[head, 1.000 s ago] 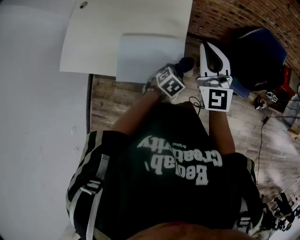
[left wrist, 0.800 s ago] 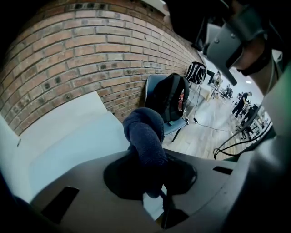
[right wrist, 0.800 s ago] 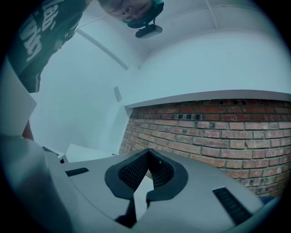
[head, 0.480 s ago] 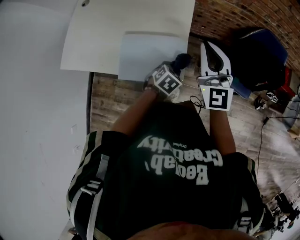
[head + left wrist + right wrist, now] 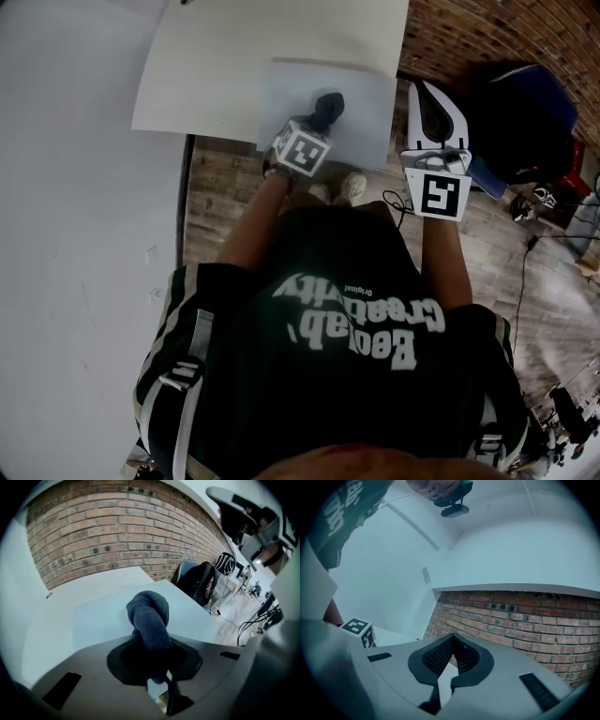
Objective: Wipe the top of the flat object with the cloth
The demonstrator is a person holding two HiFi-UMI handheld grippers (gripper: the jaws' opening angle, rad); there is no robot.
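Dark bunched cloth (image 5: pixel 325 105) over flat object (image 5: pixel 364 92)

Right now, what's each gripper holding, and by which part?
The left gripper clamps the dark cloth by one bunched end; the rest sticks out ahead. The right gripper holds nothing.

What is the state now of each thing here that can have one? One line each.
cloth: bunched, clamped in the left gripper.
left gripper: shut on the cloth, over the flat object.
right gripper: shut, empty, off the table's right side.
flat object: lying flat on the table.
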